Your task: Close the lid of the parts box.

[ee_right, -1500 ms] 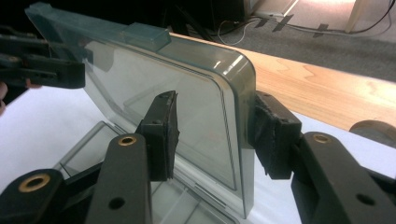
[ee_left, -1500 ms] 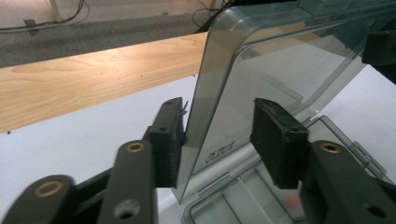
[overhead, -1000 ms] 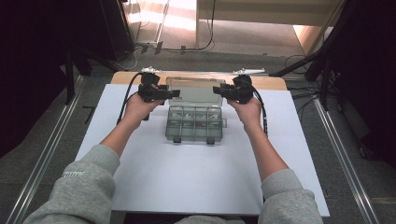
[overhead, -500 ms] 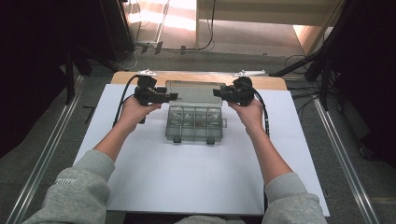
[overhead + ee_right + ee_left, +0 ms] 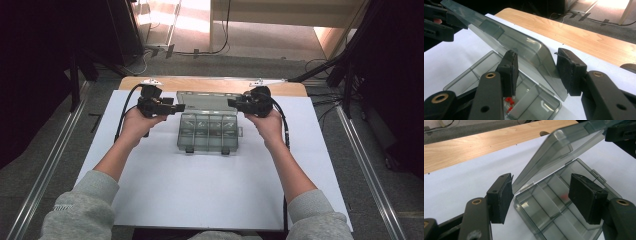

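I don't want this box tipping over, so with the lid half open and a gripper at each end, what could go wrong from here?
The clear lid stands tilted between the right gripper jaws, which have just been opening; it could drop shut. The left gripper, its jaws just closing, straddles the compartment box corner and may nudge the light box across the white sheet. Small red pieces could scatter.

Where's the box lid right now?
High view: the lid stands raised at the far edge of the compartment box, mid-table, between the left gripper and right gripper.

Wood surface (image 5: 150,82), white sheet (image 5: 200,190) covering most of it, bare wood strip at far edge. Clear compartment box (image 5: 207,132) on sheet, center-far, lid raised.
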`<state>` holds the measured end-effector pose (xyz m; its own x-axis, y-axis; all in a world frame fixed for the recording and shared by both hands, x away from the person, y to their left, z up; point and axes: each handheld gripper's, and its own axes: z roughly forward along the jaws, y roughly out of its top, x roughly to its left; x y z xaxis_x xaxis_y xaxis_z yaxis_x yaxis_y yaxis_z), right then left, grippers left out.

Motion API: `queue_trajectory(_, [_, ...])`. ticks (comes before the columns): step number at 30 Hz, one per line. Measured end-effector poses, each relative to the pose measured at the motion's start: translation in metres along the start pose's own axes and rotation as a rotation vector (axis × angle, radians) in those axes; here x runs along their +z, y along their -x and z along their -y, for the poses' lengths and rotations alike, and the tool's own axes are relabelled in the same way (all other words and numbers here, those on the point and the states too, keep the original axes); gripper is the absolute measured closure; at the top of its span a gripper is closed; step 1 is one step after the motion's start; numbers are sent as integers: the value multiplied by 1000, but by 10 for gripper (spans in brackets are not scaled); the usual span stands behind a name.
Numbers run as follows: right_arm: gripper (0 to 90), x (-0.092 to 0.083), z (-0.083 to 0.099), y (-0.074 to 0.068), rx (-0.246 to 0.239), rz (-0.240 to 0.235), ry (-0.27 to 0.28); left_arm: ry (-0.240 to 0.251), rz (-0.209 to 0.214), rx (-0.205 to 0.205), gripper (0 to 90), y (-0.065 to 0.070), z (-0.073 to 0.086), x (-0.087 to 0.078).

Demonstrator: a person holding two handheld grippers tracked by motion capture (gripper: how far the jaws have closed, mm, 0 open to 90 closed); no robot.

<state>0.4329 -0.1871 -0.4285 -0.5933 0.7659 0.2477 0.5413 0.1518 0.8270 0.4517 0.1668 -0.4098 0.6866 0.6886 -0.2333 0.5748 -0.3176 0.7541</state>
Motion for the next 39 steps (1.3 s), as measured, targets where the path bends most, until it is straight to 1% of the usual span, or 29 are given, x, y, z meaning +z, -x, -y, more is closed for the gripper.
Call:
queue_trajectory(3, [520,-1,3,-2,-17,-3,6,-17,-4,6,390,-2,4,0])
queue_trajectory(4, [515,-1,4,-3,-17,-7,5,-27,6,3,395,-2,5,-1])
queue_trajectory(5, [515,-1,5,-3,-18,-12,5,-25,10,5,442,-2,7,-1])
queue_trajectory(6, [514,-2,5,-4,-26,-11,5,-22,9,7,445,-3,8,-2])
queue_trajectory(7, [513,-2,6,-4,-31,-14,6,-22,7,4,473,-3,9,-3])
queue_trajectory(8, [509,-2,6,-4,-29,-17,8,-18,13,-1,517,-3,10,-4])
queue_trajectory(9, [506,-3,7,-5,-25,-19,7,-18,19,-7,521,-3,11,-5])
queue_trajectory(10, [497,-3,7,-5,-22,-23,5,-15,20,0,570,-3,12,-6])
queue_trajectory(11, [493,-3,7,-5,-22,-26,5,-19,17,4,574,-2,12,-7])
queue_trajectory(12, [486,-3,7,-5,-25,-26,3,-31,20,-2,586,-3,12,-7])
queue_trajectory(13, [478,-3,7,-6,-27,-27,1,-42,9,-6,612,-3,13,-7])
queue_trajectory(14, [476,-3,7,-6,-30,-28,0,-54,9,-8,655,-4,13,-7])
queue_trajectory(15, [476,-3,7,-7,-33,-30,-1,-53,30,-15,698,-5,13,-8])
queue_trajectory(16, [476,-3,7,-7,-37,-29,-2,-49,40,-14,743,-6,13,-8])
queue_trajectory(17, [476,-4,8,-8,-39,-27,6,-48,43,-14,785,-7,13,-10])
queue_trajectory(18, [476,-4,9,-8,-43,-24,8,-36,44,-15,787,-7,13,-11])
queue_trajectory(19, [475,-4,9,-8,-43,-26,6,-30,40,-11,825,-7,12,-12])
queue_trajectory(20, [469,-4,10,-9,-36,-27,3,-21,43,-7,837,-7,10,-13])
queue_trajectory(21, [459,-4,11,-9,-39,-29,3,-10,40,-6,838,-6,9,-15])
queue_trajectory(22, [451,-4,12,-9,-38,-27,1,0,34,3,873,-5,7,-17])
queue_trajectory(24, [445,-5,14,-9,-38,-25,-2,18,30,0,874,-5,2,-20])
queue_trajectory(25, [449,-6,14,-9,-45,-23,-8,24,37,-6,874,-5,0,-22])
queue_trajectory(27, [466,-6,16,-9,-53,-20,-14,24,39,-9,875,-4,-4,-23])
queue_trajectory(30, [465,-7,17,-9,-35,-33,-20,34,41,-6,875,-1,-8,-25])
queue_trajectory(34, [450,-8,20,-11,-44,-29,-15,36,49,8,874,3,-10,-25])
queue_trajectory(37, [444,-9,23,-12,-44,-28,-25,30,55,22,874,7,-12,-24])
queue_trajectory(39, [433,-10,25,-11,-43,-23,-28,25,66,28,872,9,-13,-23])
